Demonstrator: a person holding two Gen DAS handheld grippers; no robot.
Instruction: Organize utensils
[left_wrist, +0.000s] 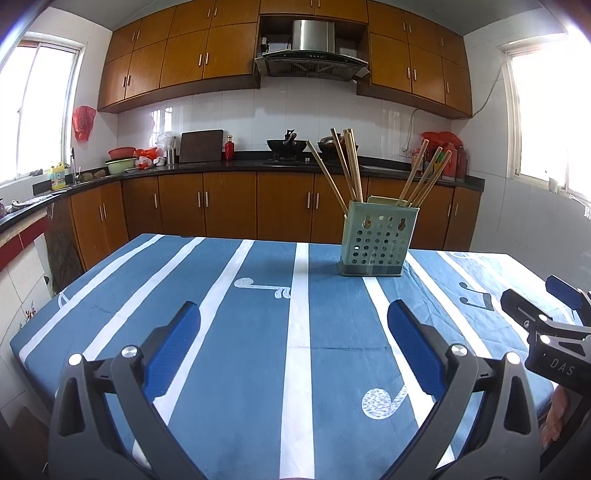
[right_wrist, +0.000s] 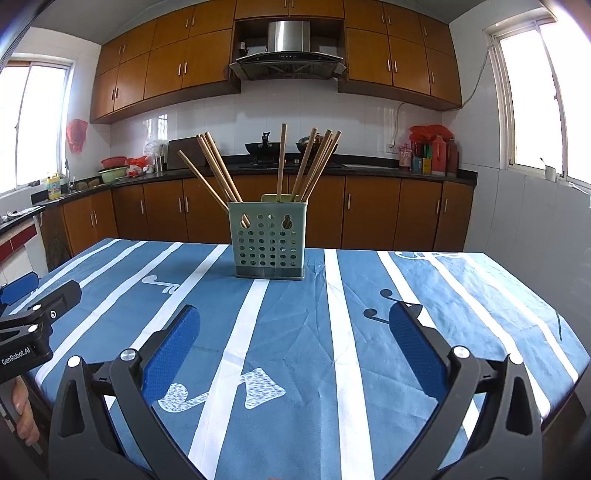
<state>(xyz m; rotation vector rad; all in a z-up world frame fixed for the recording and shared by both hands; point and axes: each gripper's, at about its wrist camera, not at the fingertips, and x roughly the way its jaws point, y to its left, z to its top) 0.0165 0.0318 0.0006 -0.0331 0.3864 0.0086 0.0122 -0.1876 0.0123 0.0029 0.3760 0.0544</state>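
Note:
A pale green perforated utensil holder (left_wrist: 376, 240) (right_wrist: 269, 240) stands upright at the far side of the table. Several wooden chopsticks (left_wrist: 347, 166) (right_wrist: 218, 166) stand in it, fanned left and right. My left gripper (left_wrist: 293, 321) is open and empty, low over the cloth, short of the holder. My right gripper (right_wrist: 294, 325) is open and empty, also near the table's front edge. Each gripper shows at the side of the other's view, the right gripper (left_wrist: 546, 314) and the left gripper (right_wrist: 33, 295).
The table carries a blue cloth with white stripes and music notes (left_wrist: 258, 332) (right_wrist: 369, 314). Behind it run brown kitchen cabinets (left_wrist: 229, 206), a dark counter with a wok (left_wrist: 286, 144), bowls and bottles. Windows are on both side walls.

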